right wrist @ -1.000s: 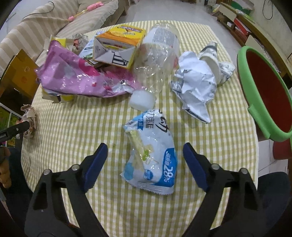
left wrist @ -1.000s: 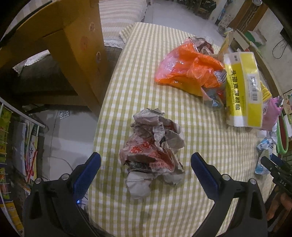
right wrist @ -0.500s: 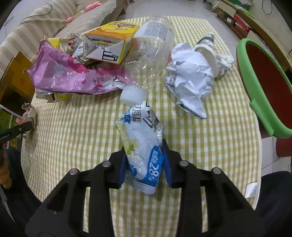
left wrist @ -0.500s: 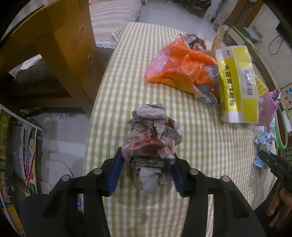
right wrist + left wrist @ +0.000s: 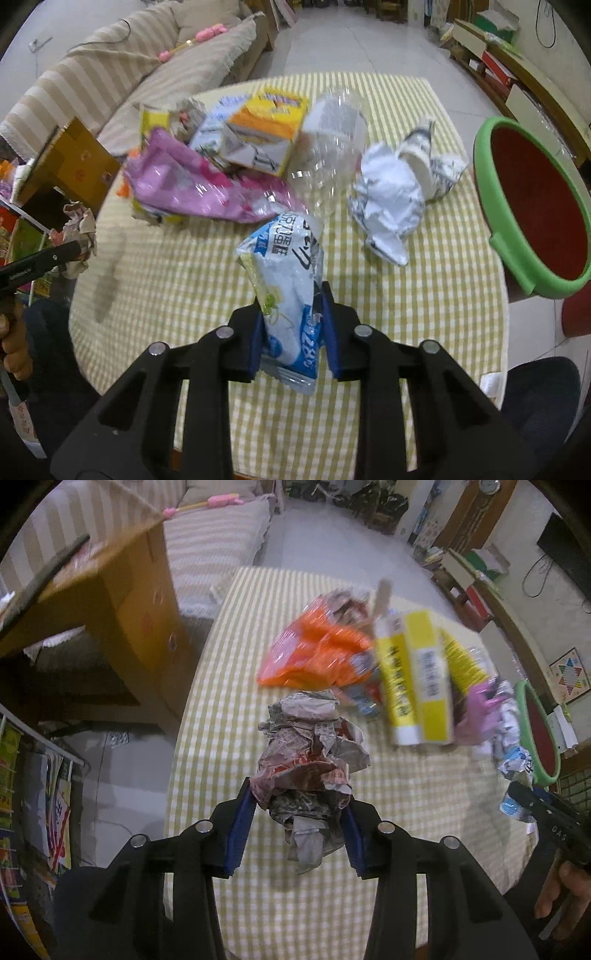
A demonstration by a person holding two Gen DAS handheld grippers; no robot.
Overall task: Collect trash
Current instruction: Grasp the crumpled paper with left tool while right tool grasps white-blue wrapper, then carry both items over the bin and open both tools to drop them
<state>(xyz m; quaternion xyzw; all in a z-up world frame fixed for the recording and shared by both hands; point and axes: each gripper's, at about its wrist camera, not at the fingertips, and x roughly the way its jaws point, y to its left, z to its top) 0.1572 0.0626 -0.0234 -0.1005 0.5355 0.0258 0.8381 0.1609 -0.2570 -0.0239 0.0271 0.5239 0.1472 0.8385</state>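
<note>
My left gripper (image 5: 297, 805) is shut on a crumpled red and grey paper wrapper (image 5: 310, 753) and holds it lifted above the checked table (image 5: 229, 709). My right gripper (image 5: 291, 314) is shut on a blue and white snack bag (image 5: 288, 273), also lifted off the table. The wrapper in the left gripper also shows at the left edge of the right wrist view (image 5: 79, 236). A green-rimmed red bin (image 5: 535, 221) stands beside the table's right edge.
Still on the table are an orange bag (image 5: 317, 657), a yellow box (image 5: 417, 679), a pink bag (image 5: 199, 192), a clear plastic bottle (image 5: 332, 147), an orange-yellow carton (image 5: 266, 133) and crumpled white paper (image 5: 391, 199). A cardboard box (image 5: 110, 579) stands to the left.
Both grippers closed on their items a second ago and have since lifted them off the table; the views have risen and tilted up.
</note>
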